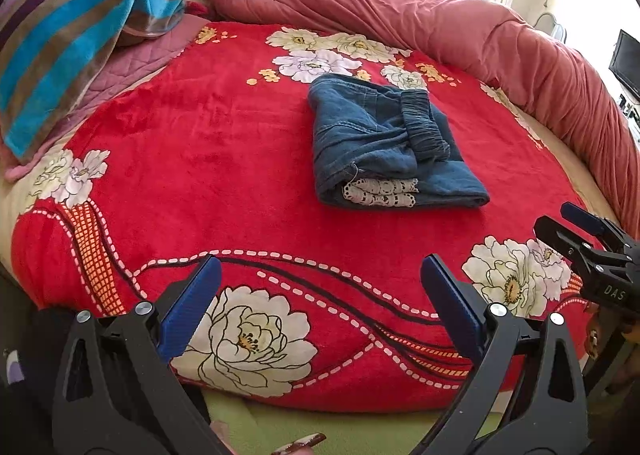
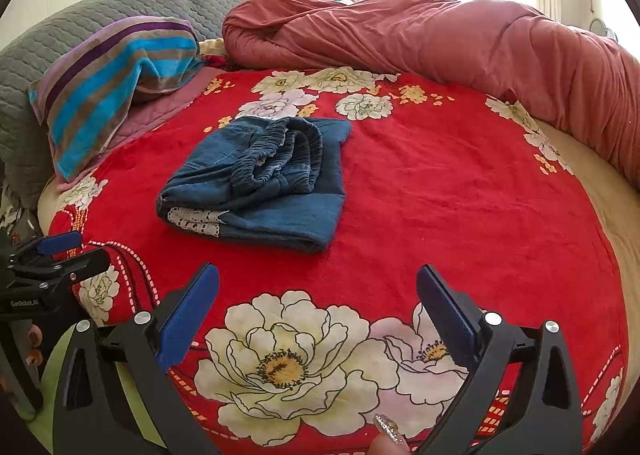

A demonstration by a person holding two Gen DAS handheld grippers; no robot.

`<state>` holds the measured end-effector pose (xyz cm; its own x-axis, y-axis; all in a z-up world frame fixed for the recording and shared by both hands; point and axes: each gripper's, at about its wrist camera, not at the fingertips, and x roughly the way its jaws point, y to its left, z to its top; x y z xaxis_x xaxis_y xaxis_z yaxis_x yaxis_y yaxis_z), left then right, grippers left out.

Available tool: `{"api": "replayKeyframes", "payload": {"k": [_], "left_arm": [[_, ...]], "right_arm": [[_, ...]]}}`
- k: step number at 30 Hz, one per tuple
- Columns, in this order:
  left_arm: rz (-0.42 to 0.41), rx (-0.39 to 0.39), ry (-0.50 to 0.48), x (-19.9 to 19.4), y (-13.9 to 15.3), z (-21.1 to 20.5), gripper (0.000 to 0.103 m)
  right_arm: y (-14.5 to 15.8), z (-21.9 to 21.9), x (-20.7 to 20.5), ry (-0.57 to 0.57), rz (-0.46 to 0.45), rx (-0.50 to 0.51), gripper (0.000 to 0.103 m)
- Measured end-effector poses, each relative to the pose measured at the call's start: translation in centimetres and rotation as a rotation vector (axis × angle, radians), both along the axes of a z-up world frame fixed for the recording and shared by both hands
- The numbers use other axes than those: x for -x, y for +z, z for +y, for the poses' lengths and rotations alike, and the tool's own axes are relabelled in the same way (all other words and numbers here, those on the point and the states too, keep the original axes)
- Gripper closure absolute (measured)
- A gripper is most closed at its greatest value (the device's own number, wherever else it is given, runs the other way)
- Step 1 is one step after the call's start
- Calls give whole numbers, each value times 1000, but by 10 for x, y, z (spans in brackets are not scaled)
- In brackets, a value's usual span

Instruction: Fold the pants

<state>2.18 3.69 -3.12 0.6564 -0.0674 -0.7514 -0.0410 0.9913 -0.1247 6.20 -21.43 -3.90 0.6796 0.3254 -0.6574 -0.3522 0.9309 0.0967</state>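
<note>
Folded blue denim pants (image 1: 394,143) on a red floral blanket (image 1: 224,151). Soft, limp, bulky at the elastic waistband (image 2: 276,157); best gripped along folded edges. Left claw (image 1: 320,295) and right claw (image 2: 318,301) both spread apart, empty.

Bed (image 2: 580,183) — red blanket (image 2: 440,195), folded pants (image 2: 260,191) atop.

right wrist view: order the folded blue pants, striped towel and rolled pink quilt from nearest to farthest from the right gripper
1. Folded blue denim pants, mid-bed, ahead and slightly left of the right gripper, whose jaws stand open.
2. Blue, brown and purple striped towel, far left, by the grey quilted cushion.
3. Rolled pink quilt, along the far edge of the bed.
</note>
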Motion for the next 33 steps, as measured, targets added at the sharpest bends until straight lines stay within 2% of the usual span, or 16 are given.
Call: {"api": "replayKeyframes", "payload": {"k": [20,24,28,31,33], "left_arm": [[28,-14,11,-5,-5,1,10],[58,4,72,-10,-10,15,10],[69,62,130,-16,-14,41,10],[61,87,185,-25,-13,70,10],[73,68,269,-40,-14,101,10]], "right_arm": [[-1,-15,-8,-37,7,-5,5],[-3,-20,-13,-57,16,6,5],[-7,-34,-22,-100,25,5,5],[-7,-50,-30,-151,21,4,5],[-8,-66,-39,-196,22,-3,5]]}}
